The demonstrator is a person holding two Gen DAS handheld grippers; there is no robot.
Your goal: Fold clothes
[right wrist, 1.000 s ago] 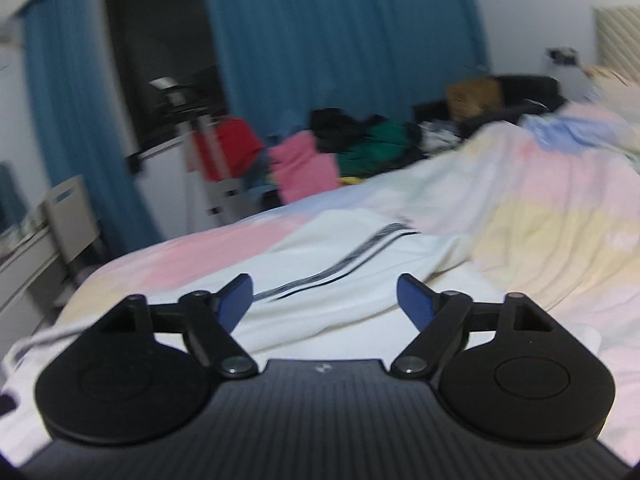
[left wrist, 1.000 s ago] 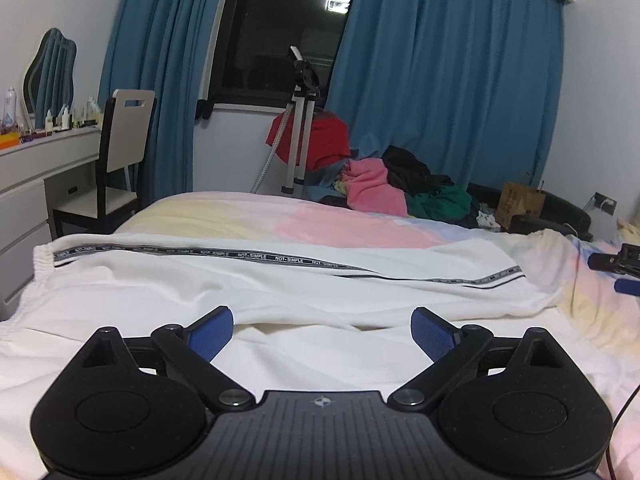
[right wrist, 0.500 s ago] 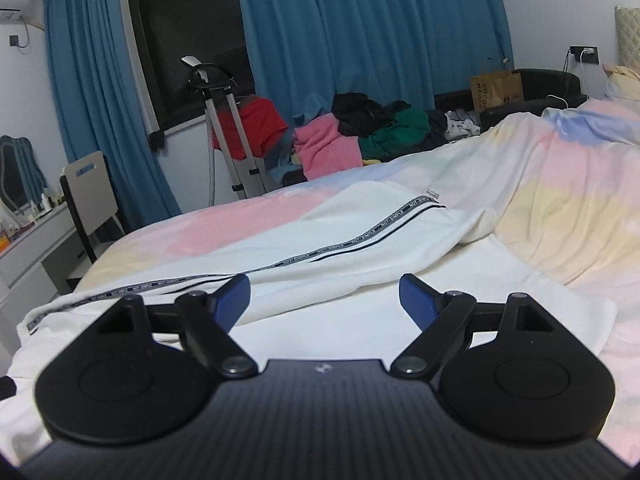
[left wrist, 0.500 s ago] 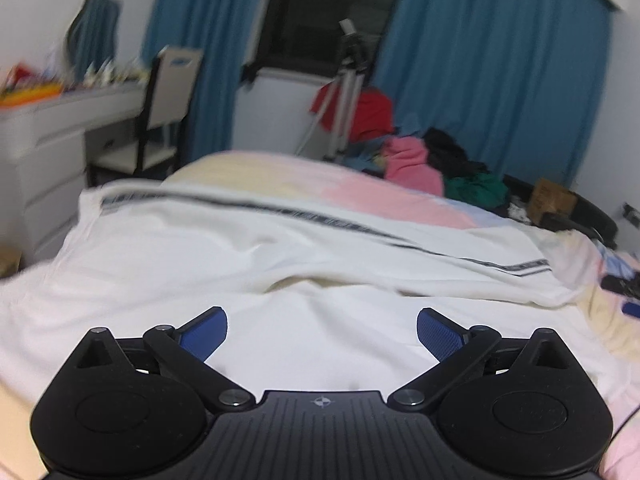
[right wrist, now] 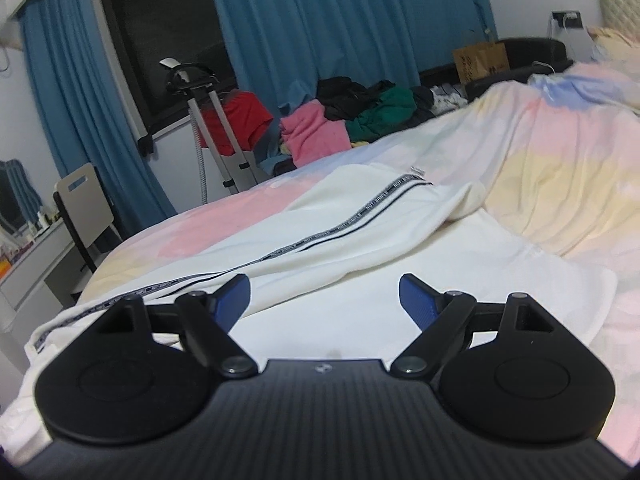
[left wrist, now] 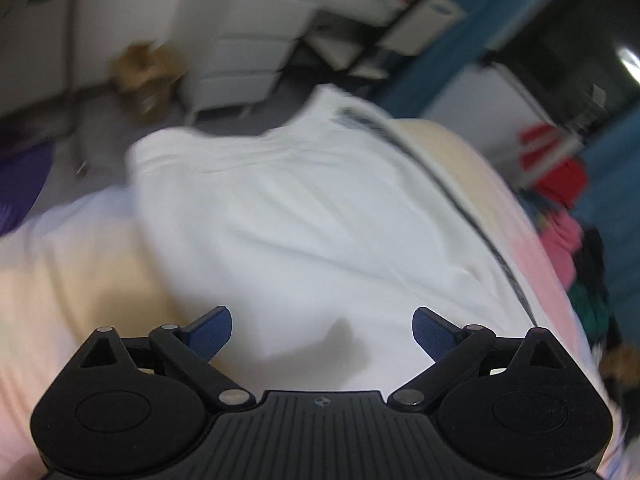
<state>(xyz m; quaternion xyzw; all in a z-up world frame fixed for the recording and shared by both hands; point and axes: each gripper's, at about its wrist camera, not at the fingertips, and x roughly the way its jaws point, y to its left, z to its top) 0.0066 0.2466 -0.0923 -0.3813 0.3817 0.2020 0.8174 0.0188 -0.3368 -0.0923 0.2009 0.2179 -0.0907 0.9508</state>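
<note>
White trousers with a black-and-white side stripe (right wrist: pixel 360 232) lie spread across the pastel bedspread (right wrist: pixel 552 168). In the left wrist view the same white trousers (left wrist: pixel 304 216) fill the middle, blurred, with their waist end hanging over the bed edge toward the floor. My left gripper (left wrist: pixel 322 326) is open and empty, just above the white cloth. My right gripper (right wrist: pixel 322 294) is open and empty, low over the near part of the trousers.
A pile of pink, green and black clothes (right wrist: pixel 352 120) lies beyond the bed under blue curtains (right wrist: pixel 340 20). A garment steamer stand (right wrist: pixel 208 120), a chair (right wrist: pixel 84 200) and a white dresser (left wrist: pixel 256 40) stand at the left. A cardboard box (left wrist: pixel 144 72) sits on the floor.
My left gripper has swung sharply left and tilted down toward the bed's edge and floor; its view is now blurred. My right gripper has shifted only slightly. Both stay open.
</note>
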